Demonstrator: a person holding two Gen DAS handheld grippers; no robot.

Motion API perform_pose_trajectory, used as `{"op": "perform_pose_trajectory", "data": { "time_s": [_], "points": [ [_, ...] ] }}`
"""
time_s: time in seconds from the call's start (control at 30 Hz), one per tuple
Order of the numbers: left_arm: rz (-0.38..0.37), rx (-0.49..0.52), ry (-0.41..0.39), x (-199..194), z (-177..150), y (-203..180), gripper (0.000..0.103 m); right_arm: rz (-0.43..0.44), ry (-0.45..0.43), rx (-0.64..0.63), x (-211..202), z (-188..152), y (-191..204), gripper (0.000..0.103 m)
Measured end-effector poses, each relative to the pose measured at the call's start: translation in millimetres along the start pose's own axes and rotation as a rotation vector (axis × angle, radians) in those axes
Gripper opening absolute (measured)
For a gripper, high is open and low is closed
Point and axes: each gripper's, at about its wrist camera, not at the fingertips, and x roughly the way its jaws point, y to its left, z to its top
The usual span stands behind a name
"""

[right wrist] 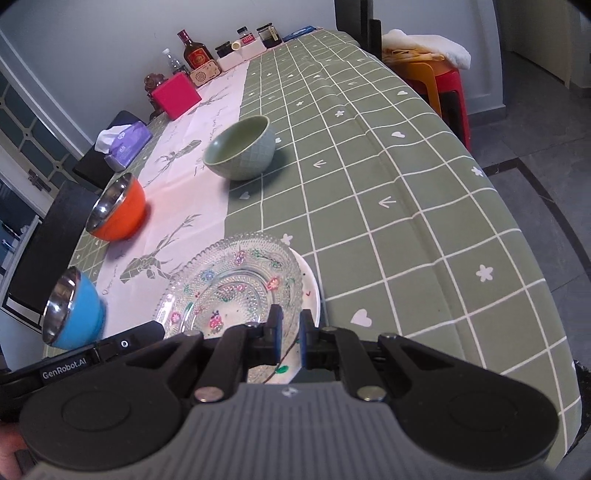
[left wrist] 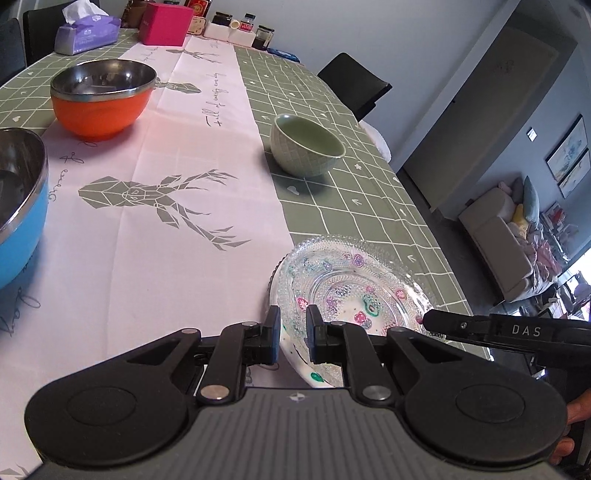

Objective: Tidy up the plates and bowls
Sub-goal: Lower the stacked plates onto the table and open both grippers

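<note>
On the tablecloth (right wrist: pixel 369 147), a glass dish (right wrist: pixel 236 284) lies flat atop a white plate (right wrist: pixel 308 291) (round, no long axis); both grippers, left (left wrist: pixel 292 334) and right (right wrist: pixel 291 334), narrowly parted, straddle the stack's near rims.

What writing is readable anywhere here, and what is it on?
"DAS": on the right gripper, its side.
"GenRobot.AI": on the left gripper, its side.
"Full of energy every...": cursive on the tablecloth, only partly legible.
Bottle and jar labels: too small to read.
</note>
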Motion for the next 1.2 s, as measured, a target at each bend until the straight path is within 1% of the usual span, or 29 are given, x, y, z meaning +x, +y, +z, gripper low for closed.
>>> {"op": "perform_pose_trajectory", "data": {
  "time_s": [0.2, 0.4, 0.53, 0.6, 0.73, 0.8, 0.87, 0.9, 0.93, 0.97, 1.03, 1.13, 1.17, 1.2],
  "points": [
    [0.008, 0.026, 0.008, 3, -2, -3, 0.015, -0.037, 0.012, -0.024, 2, -2, 1, 0.007],
    [0.015, 0.031, 0.012, 4, -3, -1, 0.015, -0.056, 0.02, -0.055, 4, -4, 5, 0.007],
    [0.022, 0.05, 0.003, 3, -3, -3, 0.015, -0.059, 0.02, -0.051, 4, -4, 5, 0.007],
    [0.019, 0.045, -0.001, 3, -3, -2, 0.015, -0.055, 0.021, -0.05, 4, -4, 6, 0.01],
    [0.019, 0.042, -0.013, 3, -3, -1, 0.016, -0.051, 0.019, -0.041, 3, -4, 6, 0.011],
    [0.035, 0.055, -0.034, 0, -4, -2, 0.022, -0.052, 0.012, -0.039, 2, -4, 6, 0.011],
    [0.05, 0.062, -0.057, -3, -4, -3, 0.031, -0.051, 0.001, -0.04, 0, -3, 6, 0.012],
    [0.051, 0.064, -0.062, -4, -4, -3, 0.032, -0.05, -0.004, -0.039, -1, -3, 6, 0.017],
    [0.053, 0.067, -0.068, -5, -4, -4, 0.036, -0.048, -0.013, -0.035, -2, -2, 6, 0.022],
    [0.056, 0.074, -0.077, -7, -4, -5, 0.04, -0.048, -0.021, -0.034, -3, -2, 6, 0.033],
    [0.061, 0.091, -0.103, -10, -3, -8, 0.045, -0.043, -0.037, -0.03, -5, -1, 6, 0.033],
    [0.069, 0.131, -0.149, -18, -3, -13, 0.048, -0.018, -0.055, -0.018, -8, 0, 6, 0.034],
    [0.074, 0.144, -0.165, -20, -2, -15, 0.051, -0.007, -0.063, -0.018, -9, 1, 7, 0.035],
    [0.086, 0.157, -0.187, -24, -2, -18, 0.052, 0.0, -0.071, -0.022, -10, 0, 8, 0.038]
  ]
}}
